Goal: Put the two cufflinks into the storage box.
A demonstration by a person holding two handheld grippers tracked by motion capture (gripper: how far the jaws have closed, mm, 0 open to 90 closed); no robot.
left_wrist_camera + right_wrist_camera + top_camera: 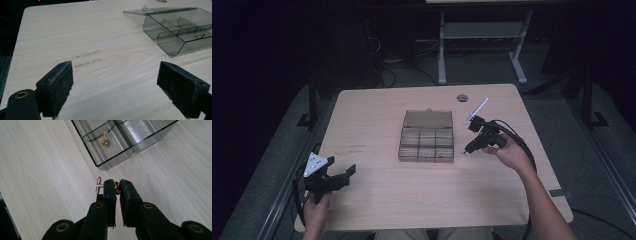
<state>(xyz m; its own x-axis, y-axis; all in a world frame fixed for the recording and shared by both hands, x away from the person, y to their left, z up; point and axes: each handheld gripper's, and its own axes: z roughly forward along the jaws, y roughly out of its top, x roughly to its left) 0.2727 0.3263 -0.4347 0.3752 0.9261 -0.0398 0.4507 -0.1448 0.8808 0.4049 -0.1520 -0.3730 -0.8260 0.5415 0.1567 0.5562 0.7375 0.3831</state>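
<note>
Gripping: right gripper (117, 185) has its jaws nearly pressed together on a gold cufflink (100, 185), whose bar sticks out to the left of the jaws.
Cufflink place: just near of the clear compartment box (130, 145), above bare table (377, 200).
Box: lid open; a second gold piece (105, 142) lies in a near compartment.
Left gripper (115, 82): jaws spread wide, holding nothing, at the table's near left.
</note>
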